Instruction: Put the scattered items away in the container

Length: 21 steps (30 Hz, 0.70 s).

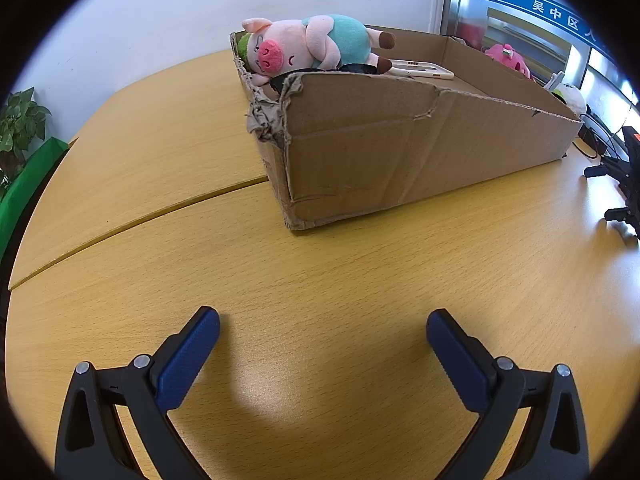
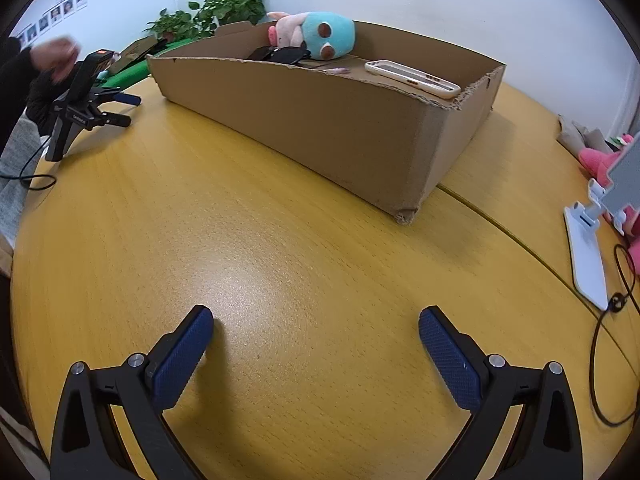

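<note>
An open cardboard box (image 1: 400, 152) (image 2: 320, 128) stands on the yellow wooden table. Inside lie a pink pig plush in a teal shirt (image 1: 312, 44) (image 2: 320, 36), a white-cased phone (image 1: 420, 70) (image 2: 412, 78) and a dark object (image 1: 356, 68) (image 2: 280, 55) that I cannot identify. My left gripper (image 1: 323, 320) (image 2: 132, 110) is open over bare tabletop, short of the box's torn corner. A person's blurred hand (image 2: 56, 56) is at its top. My right gripper (image 2: 316, 316) (image 1: 600, 192) is open too, with nothing between its fingers, in front of the box's long side.
A seam (image 1: 140, 216) splits the tabletop. To the right are a white phone stand (image 2: 584, 248), a black cable (image 2: 612, 320) and a pink plush (image 2: 600, 164) (image 1: 508, 56). Potted plants (image 2: 224, 8) (image 1: 20, 120) and a green sheet (image 1: 28, 184) border the left edge.
</note>
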### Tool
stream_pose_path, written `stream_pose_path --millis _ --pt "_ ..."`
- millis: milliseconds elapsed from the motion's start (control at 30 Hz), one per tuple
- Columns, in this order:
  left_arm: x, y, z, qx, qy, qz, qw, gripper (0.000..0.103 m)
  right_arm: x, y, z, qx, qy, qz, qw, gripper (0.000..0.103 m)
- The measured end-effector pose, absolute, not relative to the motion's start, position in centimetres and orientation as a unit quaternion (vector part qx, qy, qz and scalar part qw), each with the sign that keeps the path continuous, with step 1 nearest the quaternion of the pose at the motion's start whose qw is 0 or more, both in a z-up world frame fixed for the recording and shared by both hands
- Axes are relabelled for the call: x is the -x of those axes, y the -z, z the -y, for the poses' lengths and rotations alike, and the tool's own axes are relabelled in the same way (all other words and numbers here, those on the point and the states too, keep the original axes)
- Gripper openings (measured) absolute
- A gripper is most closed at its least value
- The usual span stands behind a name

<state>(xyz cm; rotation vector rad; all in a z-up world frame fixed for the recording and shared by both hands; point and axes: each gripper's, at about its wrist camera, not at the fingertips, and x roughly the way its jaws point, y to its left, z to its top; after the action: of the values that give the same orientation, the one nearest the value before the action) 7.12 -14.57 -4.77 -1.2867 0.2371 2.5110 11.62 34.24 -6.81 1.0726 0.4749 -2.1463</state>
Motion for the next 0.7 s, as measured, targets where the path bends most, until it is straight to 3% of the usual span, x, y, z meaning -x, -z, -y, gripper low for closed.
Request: stream_pose_path --millis 700 --pt "-7.23 4.7 14.99 0.451 -0.876 -0.079 0.154 0.103 -11.64 6.81 -34.0 -0.416 0.824 -0.181 0.339 0.103"
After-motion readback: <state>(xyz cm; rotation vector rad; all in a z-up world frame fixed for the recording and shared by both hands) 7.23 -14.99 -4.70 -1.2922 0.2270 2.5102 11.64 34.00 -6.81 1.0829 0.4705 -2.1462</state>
